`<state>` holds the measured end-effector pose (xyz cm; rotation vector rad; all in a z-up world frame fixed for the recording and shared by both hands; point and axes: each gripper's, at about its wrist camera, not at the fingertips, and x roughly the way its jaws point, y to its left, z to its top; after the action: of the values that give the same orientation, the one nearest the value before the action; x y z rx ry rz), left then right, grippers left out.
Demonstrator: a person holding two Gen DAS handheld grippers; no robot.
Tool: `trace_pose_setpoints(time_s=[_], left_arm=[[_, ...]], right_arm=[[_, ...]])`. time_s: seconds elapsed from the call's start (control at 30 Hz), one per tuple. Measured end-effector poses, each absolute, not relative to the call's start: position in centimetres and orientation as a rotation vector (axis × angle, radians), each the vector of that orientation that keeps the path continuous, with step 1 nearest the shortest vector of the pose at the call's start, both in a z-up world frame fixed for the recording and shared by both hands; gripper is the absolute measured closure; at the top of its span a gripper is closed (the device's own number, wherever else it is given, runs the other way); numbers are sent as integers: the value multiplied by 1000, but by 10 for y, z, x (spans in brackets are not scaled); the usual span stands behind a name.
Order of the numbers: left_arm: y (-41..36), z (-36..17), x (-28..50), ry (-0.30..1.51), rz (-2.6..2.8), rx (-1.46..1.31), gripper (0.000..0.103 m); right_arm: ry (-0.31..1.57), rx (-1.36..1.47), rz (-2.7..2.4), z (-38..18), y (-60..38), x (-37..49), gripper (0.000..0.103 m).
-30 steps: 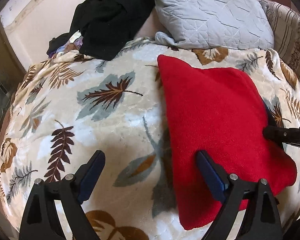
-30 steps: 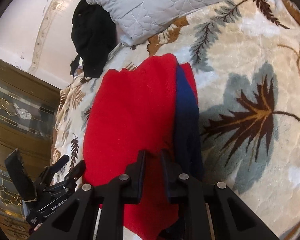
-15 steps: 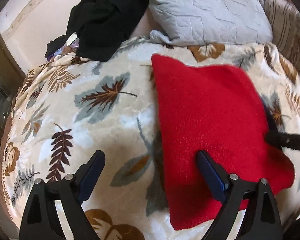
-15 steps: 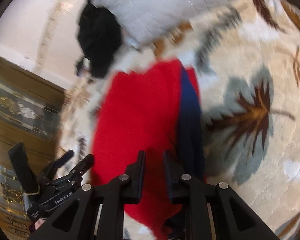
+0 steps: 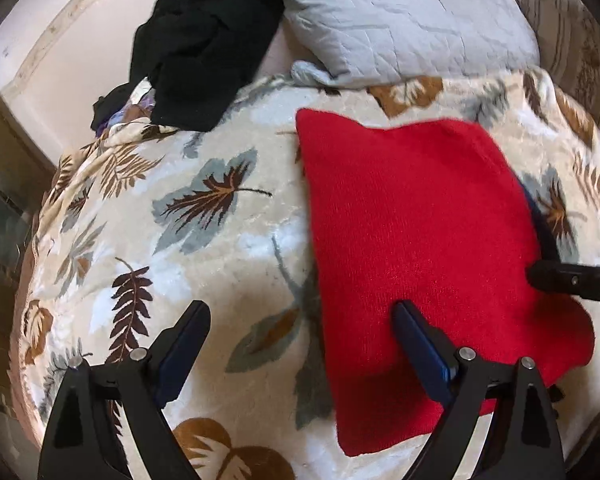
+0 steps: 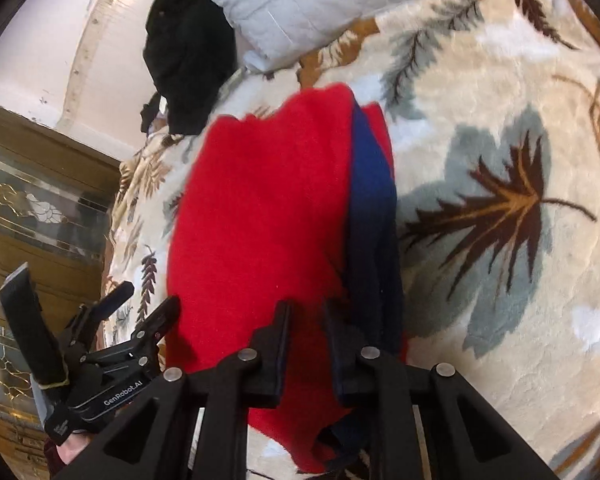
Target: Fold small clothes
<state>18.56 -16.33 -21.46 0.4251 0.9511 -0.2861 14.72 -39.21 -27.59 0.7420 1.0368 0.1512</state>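
Red garment (image 5: 424,248): folded flat on my leaf-print blanket (image 5: 220,240), navy band (image 6: 370,200) along its edge. Left gripper (image 5: 300,336): jaws wide apart, one finger over the garment's near corner, the other over bare blanket. Right gripper (image 6: 306,320): jaws narrowly apart around the garment's near edge; clamped or not, I cannot tell. Beyond both: grey pillow (image 5: 400,20), black clothing (image 5: 204,40).

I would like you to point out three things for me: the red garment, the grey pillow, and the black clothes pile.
red garment (image 5: 412,232), left wrist view, middle of its top layer.
grey pillow (image 5: 400,16), left wrist view, centre of its quilted face.
black clothes pile (image 5: 204,48), left wrist view, middle of the heap.
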Motion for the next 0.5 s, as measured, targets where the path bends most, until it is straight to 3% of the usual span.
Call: trace_pose_setpoints(time_s=[0.37,0.47,0.5], left_arm=[[-143,-155,162,800,-282,317,10],[-139,-140,155,748,-251,322,10],[-138,-136,153,733,-238,326,10]], right_arm=[[850,709,171,-235,-396,129,79],[790,681,156,-223,-394,123,65],[769,672,153,-218,-394,120,45]])
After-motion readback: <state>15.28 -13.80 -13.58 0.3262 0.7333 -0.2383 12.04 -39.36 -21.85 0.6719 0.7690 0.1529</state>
